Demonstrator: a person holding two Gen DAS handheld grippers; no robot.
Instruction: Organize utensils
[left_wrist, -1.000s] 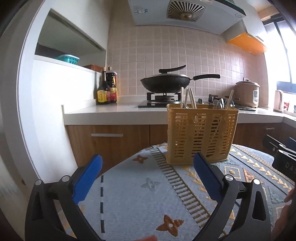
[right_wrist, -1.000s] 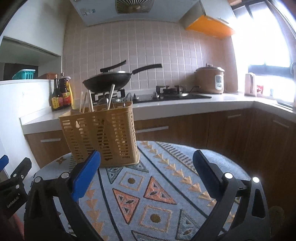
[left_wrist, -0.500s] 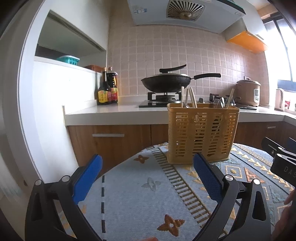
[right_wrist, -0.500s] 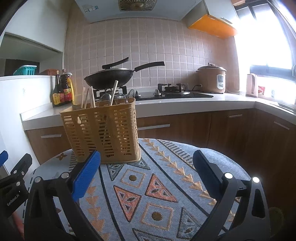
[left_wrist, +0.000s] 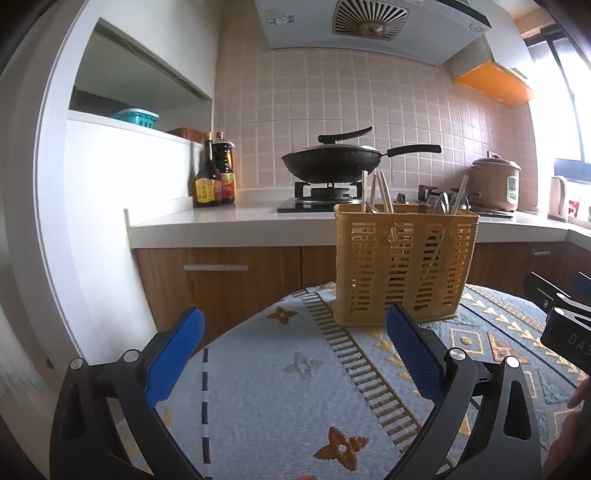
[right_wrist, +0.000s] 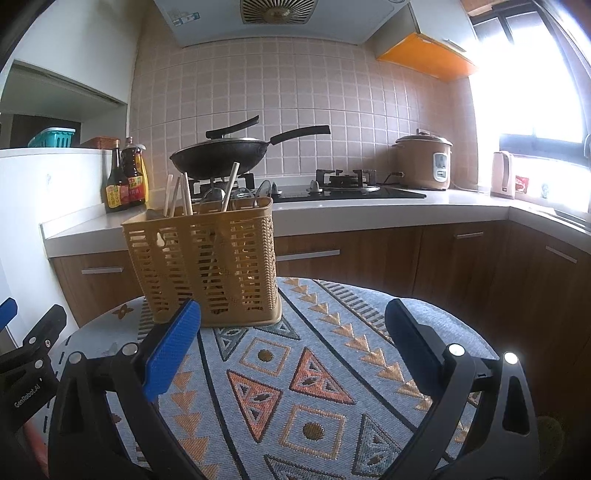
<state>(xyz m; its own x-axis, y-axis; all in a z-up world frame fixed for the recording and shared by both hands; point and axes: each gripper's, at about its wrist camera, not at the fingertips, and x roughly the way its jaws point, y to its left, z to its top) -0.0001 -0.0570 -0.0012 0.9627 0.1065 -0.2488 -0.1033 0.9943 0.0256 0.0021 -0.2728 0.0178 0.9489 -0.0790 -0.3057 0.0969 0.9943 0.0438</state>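
A tan slotted utensil basket (left_wrist: 404, 264) (right_wrist: 207, 264) stands on the far part of a round table with a patterned cloth (left_wrist: 280, 387) (right_wrist: 317, 387). Chopsticks (left_wrist: 373, 192) (right_wrist: 181, 195) and metal utensils (left_wrist: 439, 202) (right_wrist: 236, 195) stick up out of it. My left gripper (left_wrist: 295, 354) hovers open over the cloth, short of the basket, nothing between its blue pads. My right gripper (right_wrist: 293, 350) is open too, empty, to the basket's right and nearer than it. Each gripper shows at the edge of the other's view.
Behind the table runs a white counter (left_wrist: 229, 223) (right_wrist: 388, 212) with wooden cabinets. On it are a wok on a stove (left_wrist: 332, 162) (right_wrist: 221, 157), sauce bottles (left_wrist: 214, 173) (right_wrist: 125, 177), a rice cooker (right_wrist: 424, 158) and a kettle (right_wrist: 502, 173). A white wall (left_wrist: 92, 221) stands left.
Both views have tilted up a little and the basket sits slightly lower and farther in frame. Both grippers stay open and empty.
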